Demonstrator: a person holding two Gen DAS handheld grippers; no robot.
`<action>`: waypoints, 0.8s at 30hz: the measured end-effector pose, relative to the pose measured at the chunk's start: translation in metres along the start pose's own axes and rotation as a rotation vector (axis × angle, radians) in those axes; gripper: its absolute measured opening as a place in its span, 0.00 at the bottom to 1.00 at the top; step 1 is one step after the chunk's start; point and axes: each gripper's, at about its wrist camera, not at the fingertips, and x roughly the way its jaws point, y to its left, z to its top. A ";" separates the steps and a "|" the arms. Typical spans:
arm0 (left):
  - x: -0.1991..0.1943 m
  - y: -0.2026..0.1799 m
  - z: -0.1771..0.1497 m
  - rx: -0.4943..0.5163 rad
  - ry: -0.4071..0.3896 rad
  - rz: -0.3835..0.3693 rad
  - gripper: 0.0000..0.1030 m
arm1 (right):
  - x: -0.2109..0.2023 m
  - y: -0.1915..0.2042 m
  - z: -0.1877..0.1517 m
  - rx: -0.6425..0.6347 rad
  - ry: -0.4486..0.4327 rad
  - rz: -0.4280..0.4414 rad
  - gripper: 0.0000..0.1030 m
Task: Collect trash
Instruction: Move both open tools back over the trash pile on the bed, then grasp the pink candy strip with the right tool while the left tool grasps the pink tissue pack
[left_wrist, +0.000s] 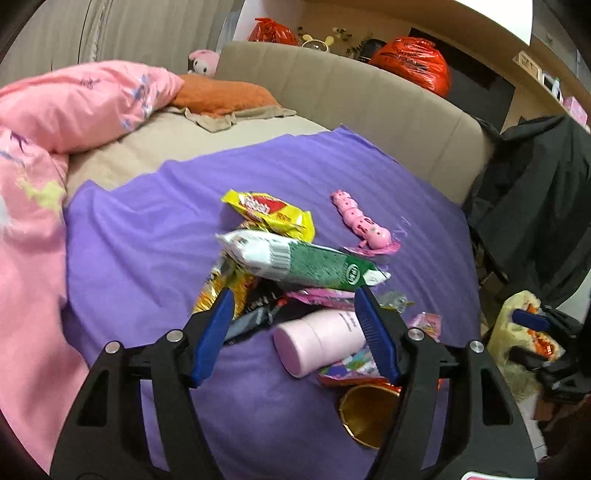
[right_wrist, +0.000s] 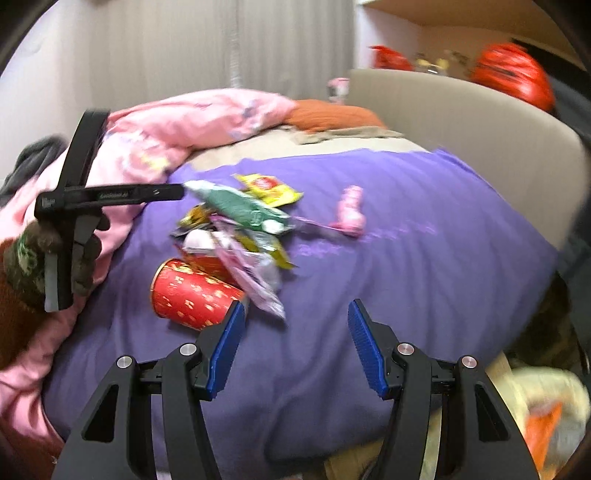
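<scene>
Approach step: I have the left gripper (left_wrist: 295, 328) spread wide and empty over the trash pile (left_wrist: 295, 266) on the purple sheet (left_wrist: 147, 240), right gripper (right_wrist: 295, 347) likewise agape; next, close on one wrapper

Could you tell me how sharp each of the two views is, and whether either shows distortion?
Left wrist view: mostly sharp, print on the green wrapper blurred. Right wrist view: motion blur smears the trash pile, and the red cup is soft. Both: fisheye bends the bed's headboard, dark corners.
</scene>
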 end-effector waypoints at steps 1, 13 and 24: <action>-0.001 0.000 -0.002 -0.009 0.004 -0.014 0.63 | 0.009 0.003 0.004 -0.021 0.003 0.020 0.53; -0.004 -0.024 -0.020 0.105 0.089 -0.202 0.67 | 0.102 -0.002 0.015 -0.043 0.144 0.166 0.15; 0.036 -0.043 -0.037 0.180 0.138 -0.090 0.61 | 0.042 -0.031 -0.013 0.149 0.050 0.045 0.11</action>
